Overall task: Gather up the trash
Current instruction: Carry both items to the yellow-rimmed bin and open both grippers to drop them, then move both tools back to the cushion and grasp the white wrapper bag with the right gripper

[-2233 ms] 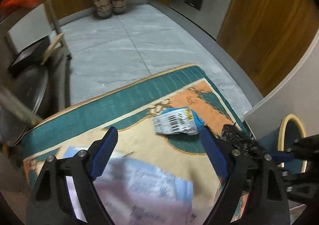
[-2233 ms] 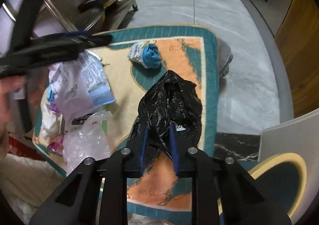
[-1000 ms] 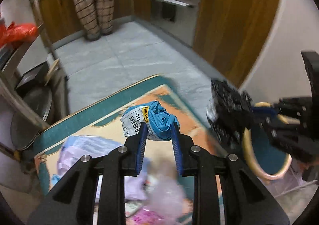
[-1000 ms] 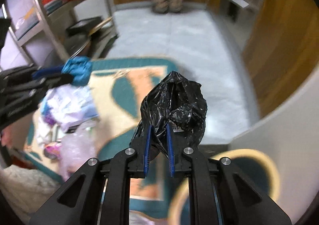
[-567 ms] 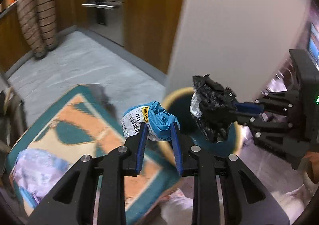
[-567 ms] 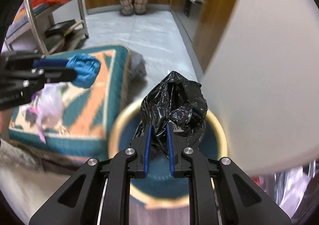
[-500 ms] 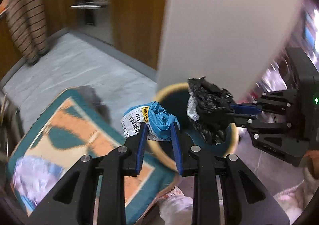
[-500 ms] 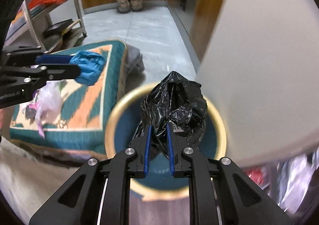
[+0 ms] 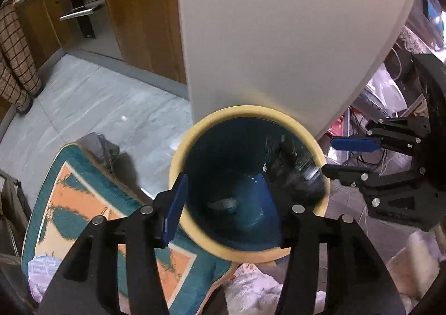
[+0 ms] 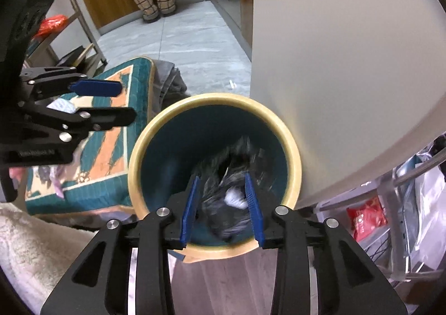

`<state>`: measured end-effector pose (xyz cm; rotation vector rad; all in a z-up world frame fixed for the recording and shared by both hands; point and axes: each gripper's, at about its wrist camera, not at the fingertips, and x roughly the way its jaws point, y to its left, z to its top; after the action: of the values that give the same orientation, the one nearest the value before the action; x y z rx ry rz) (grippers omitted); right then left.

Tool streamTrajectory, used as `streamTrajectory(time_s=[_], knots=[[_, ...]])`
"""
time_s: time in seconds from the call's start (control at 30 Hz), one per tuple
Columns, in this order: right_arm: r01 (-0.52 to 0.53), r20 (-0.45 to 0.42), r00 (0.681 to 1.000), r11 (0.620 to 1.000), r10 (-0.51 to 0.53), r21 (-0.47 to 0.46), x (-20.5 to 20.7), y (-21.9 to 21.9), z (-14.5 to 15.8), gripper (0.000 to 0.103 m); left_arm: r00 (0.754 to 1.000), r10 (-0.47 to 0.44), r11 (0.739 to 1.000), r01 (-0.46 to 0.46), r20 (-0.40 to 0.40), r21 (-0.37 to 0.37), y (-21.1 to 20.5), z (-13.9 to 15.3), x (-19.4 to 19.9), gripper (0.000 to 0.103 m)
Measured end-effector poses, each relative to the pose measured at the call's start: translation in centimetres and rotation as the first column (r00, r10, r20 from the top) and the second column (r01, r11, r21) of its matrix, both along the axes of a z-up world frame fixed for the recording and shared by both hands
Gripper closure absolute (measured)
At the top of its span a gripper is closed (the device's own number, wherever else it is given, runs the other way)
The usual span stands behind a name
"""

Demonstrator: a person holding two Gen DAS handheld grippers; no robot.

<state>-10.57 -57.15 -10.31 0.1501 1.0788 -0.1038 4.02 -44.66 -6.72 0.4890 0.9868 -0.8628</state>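
Step in hand: I release both pieces of trash into the round bin with the cream rim and dark teal inside [image 9: 178,153], which stands on the floor against a white wall panel [image 9: 278,36].
Left claw: my left claw [image 9: 223,197] hangs over the near side of the bin mouth, its jaws opening, nothing pinched between the blue pads.
Left load: a pale blurred scrap [image 9: 223,204] shows low inside the bin; I judge it to be my dropped piece, but blur prevents certainty.
Right claw: my right claw [image 10: 222,204] points down into the bin, its jaws opening; the pads stand clear of the load.
Right load: the crumpled black plastic bag [image 10: 228,172] is streaked with blur inside the bin, between and below the pads.
Doing it well: I keep both claws centred over the opening and spread the jaws fully, so that no film clings to a pad.
Clearance: I keep the two claws apart above the rim.
Risk: light plastic may catch on the cream rim and spill outside.
Remaining: more litter [image 10: 60,105] lies on the teal and orange patterned mat [image 10: 122,83] beside the bin.
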Motion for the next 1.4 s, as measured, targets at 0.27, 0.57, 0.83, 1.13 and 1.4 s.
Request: streamTrajectory(time_s=[0.27, 0.57, 0.83, 1.13, 1.4], knots=[[-0.015, 0.006, 1.0, 0.999, 0.015, 0.032, 0.0, 0.9, -0.3, 0.045, 0.993, 0.116, 0.993, -0.117, -0.022, -0.021, 4.9, -0.2, 0.3, 0.048], [-0.073, 0.035, 0.997, 0.997, 0.073, 0.0, 0.7, 3.9, 1.6, 0.018, 0.984, 0.178, 0.984, -0.178, -0.006, 0.014, 10.0, -1.0, -1.4, 0.037], [-0.096, 0.02, 0.995, 0.995, 0.095, 0.012, 2.1, 7.1, 1.3, 0.014, 0.962, 0.271, 0.962, -0.271, -0.018, 0.035, 16.4, -2.4, -2.2, 0.034], [-0.205, 0.024, 0.979, 0.979, 0.204, 0.005, 6.6, 13.6, 3.0, 0.012, 0.921, 0.389, 0.919, -0.39, 0.027, 0.051, 25.7, -0.8, -0.8, 0.033], [-0.371, 0.095, 0.922, 0.927, 0.375, -0.059, 13.1, 23.1, 7.3, 0.011, 0.845, 0.519, 0.848, -0.527, 0.127, 0.047, 35.0, 1.7, 1.8, 0.027]])
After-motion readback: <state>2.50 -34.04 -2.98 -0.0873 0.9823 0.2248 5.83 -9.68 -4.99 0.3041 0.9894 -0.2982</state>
